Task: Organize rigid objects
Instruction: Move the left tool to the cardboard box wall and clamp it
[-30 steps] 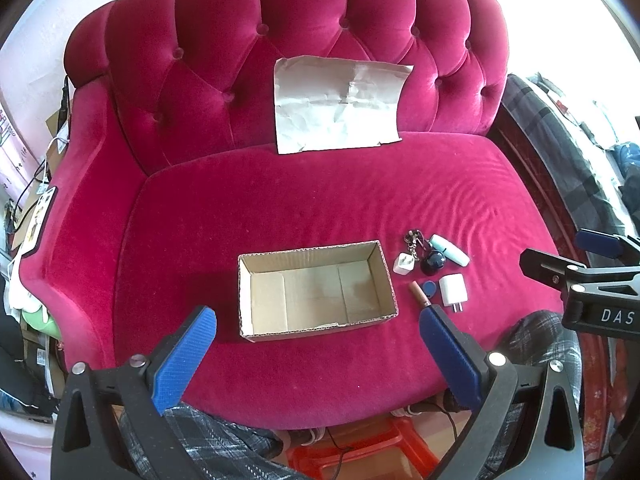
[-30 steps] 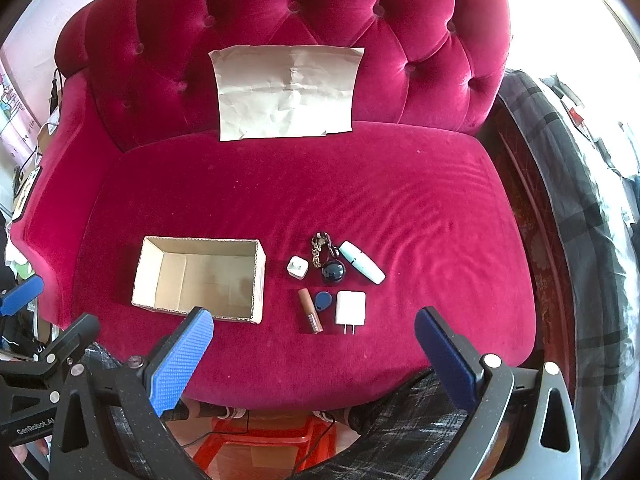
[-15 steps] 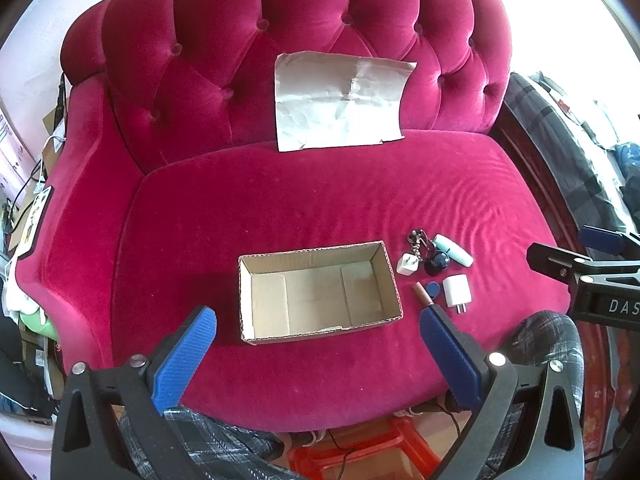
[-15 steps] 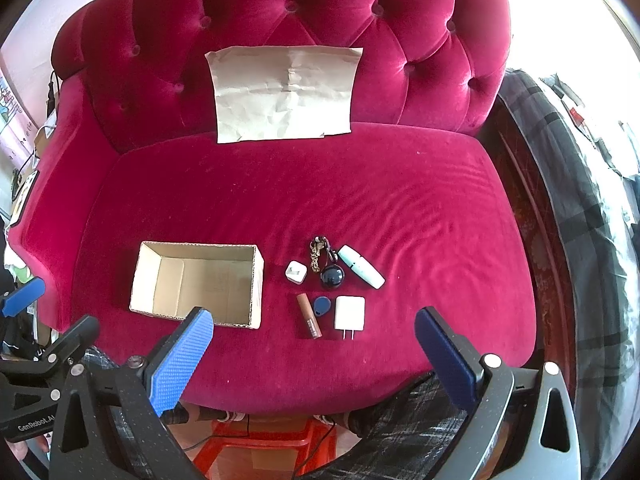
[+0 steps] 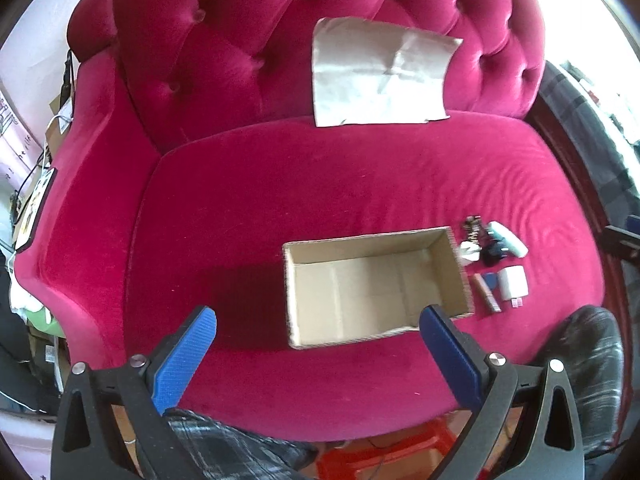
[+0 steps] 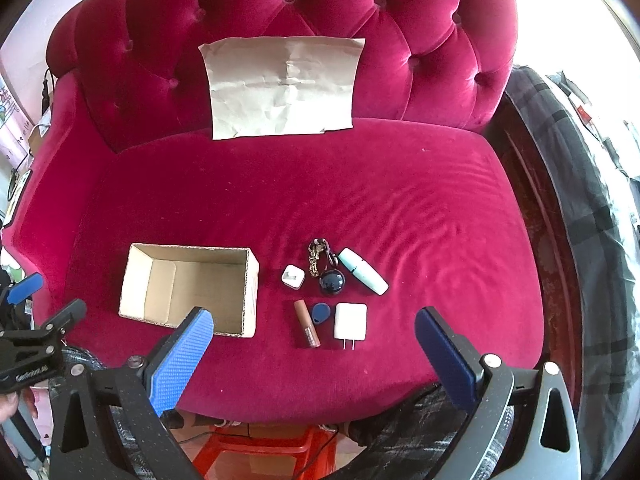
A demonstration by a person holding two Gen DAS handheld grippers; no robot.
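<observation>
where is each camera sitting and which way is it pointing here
Left wrist: rides the left gripper, held above the sofa's front edge, looking down at the empty cardboard box; its own open blue fingers and plaid-clad legs show.
Right wrist: rides the right gripper, aimed at the small items, such as the white charger; the left gripper shows at its left edge.
Shared: red sofa, box, item cluster, paper sheet.

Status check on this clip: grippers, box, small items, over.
Left hand-held gripper and right hand-held gripper open, empty. Cardboard box empty on sofa. Charger, lip tube, keys beside it, untouched. Nothing blocking.
</observation>
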